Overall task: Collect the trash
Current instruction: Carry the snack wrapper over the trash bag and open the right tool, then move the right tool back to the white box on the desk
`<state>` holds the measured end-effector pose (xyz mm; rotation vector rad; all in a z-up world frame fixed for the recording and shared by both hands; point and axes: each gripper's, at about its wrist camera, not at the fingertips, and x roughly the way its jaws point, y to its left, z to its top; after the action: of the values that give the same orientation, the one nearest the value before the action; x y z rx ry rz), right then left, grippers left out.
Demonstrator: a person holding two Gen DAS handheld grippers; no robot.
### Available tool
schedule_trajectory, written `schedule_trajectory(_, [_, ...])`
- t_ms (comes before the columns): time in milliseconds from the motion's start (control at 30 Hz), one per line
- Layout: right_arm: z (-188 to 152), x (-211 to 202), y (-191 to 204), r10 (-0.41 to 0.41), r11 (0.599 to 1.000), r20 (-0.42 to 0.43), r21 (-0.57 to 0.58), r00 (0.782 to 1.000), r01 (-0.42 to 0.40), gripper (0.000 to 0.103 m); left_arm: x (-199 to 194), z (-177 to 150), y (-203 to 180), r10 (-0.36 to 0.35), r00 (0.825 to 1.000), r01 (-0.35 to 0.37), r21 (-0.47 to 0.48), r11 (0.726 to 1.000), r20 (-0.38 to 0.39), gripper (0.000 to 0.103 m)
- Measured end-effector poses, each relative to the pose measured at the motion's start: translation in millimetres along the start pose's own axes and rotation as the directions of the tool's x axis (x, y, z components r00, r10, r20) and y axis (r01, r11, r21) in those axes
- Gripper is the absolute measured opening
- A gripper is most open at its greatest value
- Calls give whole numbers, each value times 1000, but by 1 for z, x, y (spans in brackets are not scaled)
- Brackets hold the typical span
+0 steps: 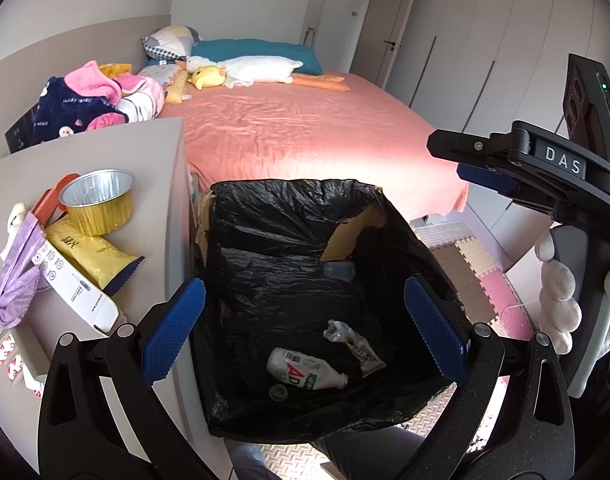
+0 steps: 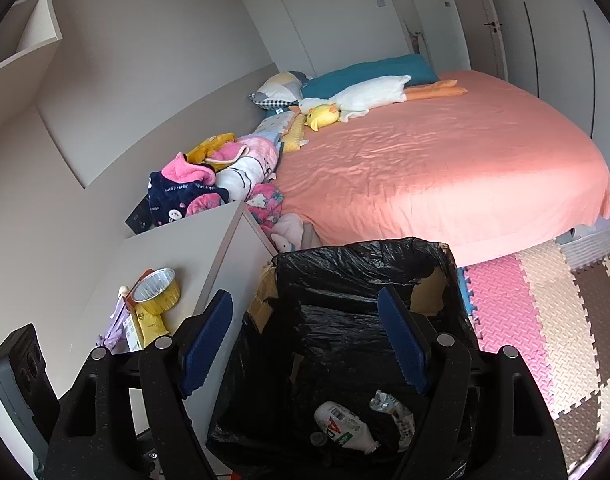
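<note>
A cardboard box lined with a black trash bag (image 1: pixel 289 188) (image 2: pixel 365 248) stands on the floor between the cabinet and the bed. At its bottom lie a white plastic bottle (image 1: pixel 301 370) (image 2: pixel 343 424), a crumpled wrapper (image 1: pixel 357 344) (image 2: pixel 397 412) and a small cap (image 1: pixel 279 392). My left gripper (image 1: pixel 305 292) hangs open over the bag's mouth, nothing between its blue pads. My right gripper (image 2: pixel 305 300) (image 1: pixel 445 158) is open and empty too, above the bag, held by a white-gloved hand (image 1: pixel 557 292). A foil cup (image 1: pixel 97 204) (image 2: pixel 157 290), a yellow snack packet (image 1: pixel 91 252), a white carton (image 1: pixel 77 292) and a purple bag (image 1: pixel 13 280) lie on the cabinet.
The grey cabinet top (image 1: pixel 157 184) is left of the bin. Behind it stands a bed with a pink sheet (image 1: pixel 305 132), plush toys and a heap of clothes (image 1: pixel 89 108). Foam puzzle mats (image 2: pixel 545 320) cover the floor on the right.
</note>
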<state>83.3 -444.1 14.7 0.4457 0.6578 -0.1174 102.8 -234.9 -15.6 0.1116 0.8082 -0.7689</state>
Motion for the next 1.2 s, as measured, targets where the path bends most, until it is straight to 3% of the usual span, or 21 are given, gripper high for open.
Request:
schedule_trajectory(633, [-17, 20, 63, 78, 987, -71, -133, 994, -87, 76, -35, -18, 51, 132, 991, -128, -99, 987, 33, 96])
schedule_trajectory(1200, [-36, 44, 122, 149, 954, -126, -244, 981, -176, 76, -66, -39, 102, 278, 960, -269, -169, 948, 28, 96])
